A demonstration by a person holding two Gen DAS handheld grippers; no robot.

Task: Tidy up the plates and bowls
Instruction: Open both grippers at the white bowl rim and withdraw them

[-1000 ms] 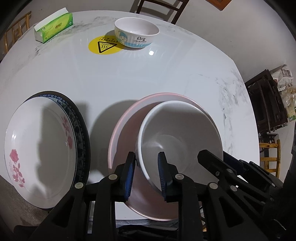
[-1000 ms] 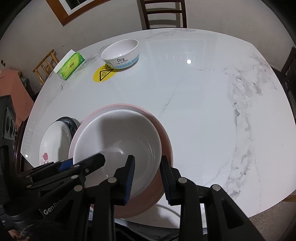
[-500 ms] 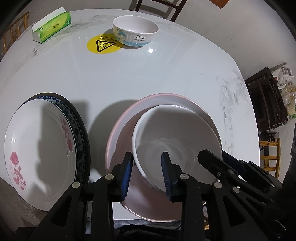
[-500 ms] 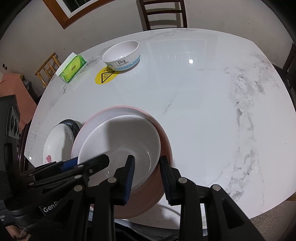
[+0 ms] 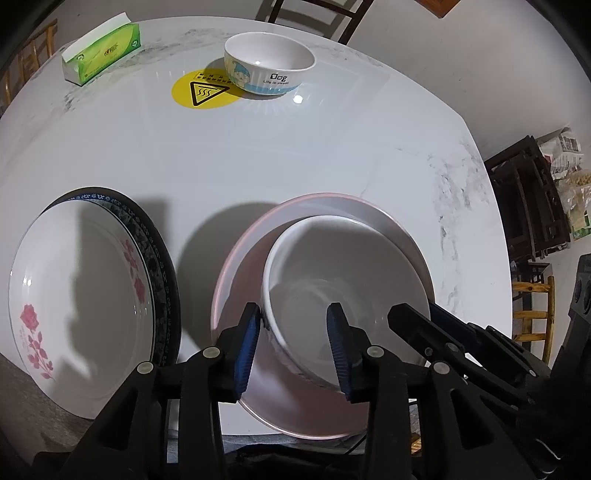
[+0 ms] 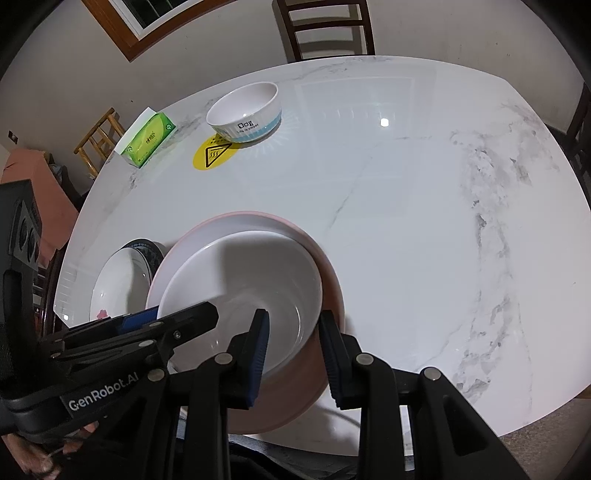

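A plain white bowl (image 5: 343, 280) sits inside a larger pink bowl (image 5: 243, 266) near the table's front edge; both show in the right wrist view, white bowl (image 6: 243, 280) and pink bowl (image 6: 325, 280). My left gripper (image 5: 293, 343) is open, its jaws straddling the white bowl's near-left rim without pinching it. My right gripper (image 6: 293, 350) is open, its jaws straddling the near-right rims of both bowls. A white rose plate (image 5: 81, 295) lies on a dark blue-patterned plate (image 5: 159, 258) at the left. A white "Dog" bowl (image 5: 269, 62) stands at the far side.
A green tissue box (image 5: 101, 51) and a yellow warning sticker (image 5: 203, 90) lie at the back of the white marble table (image 5: 332, 147). Chairs stand behind the table (image 6: 328, 29) and a dark shelf at the right (image 5: 528, 203).
My left gripper's jaws have opened from the white bowl's rim. The white bowl has settled lower into the pink bowl. The right gripper's jaws have spread slightly.
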